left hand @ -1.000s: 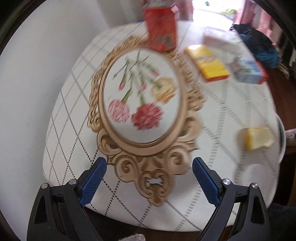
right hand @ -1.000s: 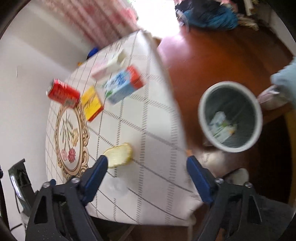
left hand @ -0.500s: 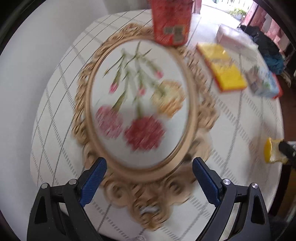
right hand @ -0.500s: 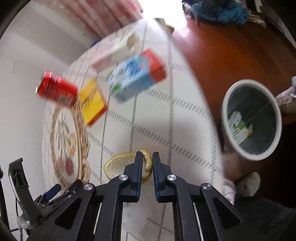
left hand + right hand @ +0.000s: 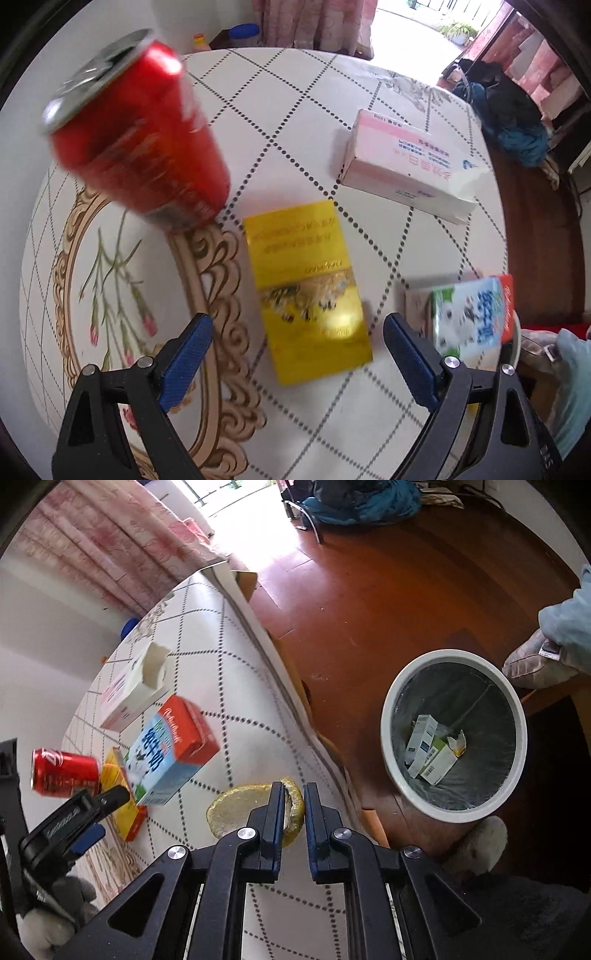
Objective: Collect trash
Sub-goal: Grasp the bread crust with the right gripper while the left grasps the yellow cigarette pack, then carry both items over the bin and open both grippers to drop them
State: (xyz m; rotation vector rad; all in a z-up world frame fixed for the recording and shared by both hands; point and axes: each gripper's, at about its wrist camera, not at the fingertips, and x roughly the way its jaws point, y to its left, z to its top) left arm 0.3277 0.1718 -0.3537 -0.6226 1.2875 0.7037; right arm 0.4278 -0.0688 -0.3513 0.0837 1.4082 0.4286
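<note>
My right gripper (image 5: 293, 794) is shut on the rim of a yellow fruit peel (image 5: 236, 808) that lies near the table's edge. My left gripper (image 5: 297, 328) hangs wide open, pointing down over a flat yellow box (image 5: 306, 288), with nothing between its pads. A red can (image 5: 136, 133) stands to the upper left of that box. A pink-white carton (image 5: 406, 173) lies beyond it and a blue-white milk carton (image 5: 472, 321) lies to its right. On the floor stands a white bin (image 5: 454, 814) with several small boxes (image 5: 432, 749) inside.
The round table (image 5: 236, 657) has a white cloth with a dotted lattice and a floral medallion (image 5: 110, 280). Its edge runs close to the bin over the wooden floor (image 5: 388, 590). A person's slippered feet (image 5: 532, 664) stand beside the bin. Curtains and a heap of blue cloth lie farther off.
My right gripper went from wide open to shut on the peel and sank closer to the table. My left gripper, still open, slid from the floral medallion over to the yellow box.
</note>
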